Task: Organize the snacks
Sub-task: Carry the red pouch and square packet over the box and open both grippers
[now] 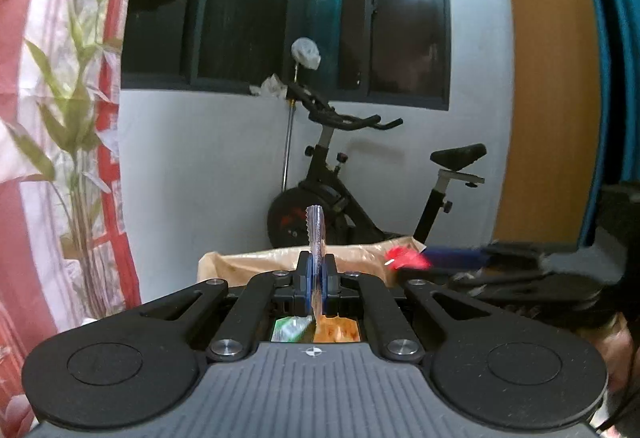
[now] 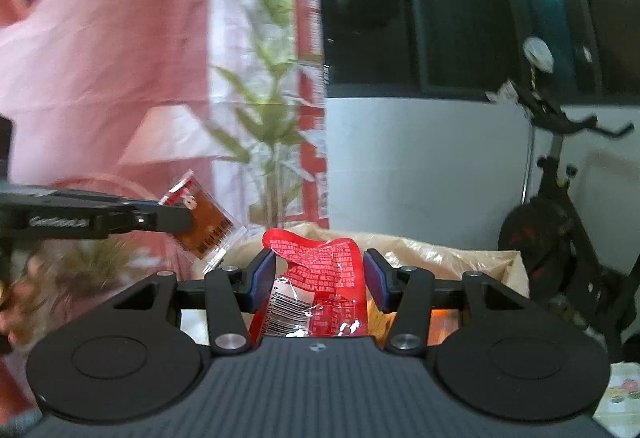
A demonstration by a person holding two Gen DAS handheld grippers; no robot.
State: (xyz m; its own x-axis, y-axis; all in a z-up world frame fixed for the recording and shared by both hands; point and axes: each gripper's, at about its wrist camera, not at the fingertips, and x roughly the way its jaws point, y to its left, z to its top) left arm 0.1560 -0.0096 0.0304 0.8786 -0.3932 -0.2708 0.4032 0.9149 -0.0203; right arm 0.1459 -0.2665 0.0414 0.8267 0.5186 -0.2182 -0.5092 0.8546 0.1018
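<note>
Behind both grippers stands an exercise bike [image 1: 352, 198], nearer a cardboard box [image 2: 460, 258]. Right gripper [image 2: 319, 278] grasps a red snack pack [image 2: 324, 270] above the box; left gripper [image 1: 318, 276] is clenched on a small sachet [image 2: 204, 222], edge-on btw its pads.

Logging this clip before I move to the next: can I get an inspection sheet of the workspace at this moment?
Surface: not visible.
Job's things: small brown packet; red snack packet; cardboard box behind both.
Clutter: orange and green packets below.
Grippers: left gripper shut on the small brown packet; right gripper around the red snack packet, contact unclear.
Cables: nothing seen.
Surroundings: exercise bike, dark window, leaf-print curtain.
</note>
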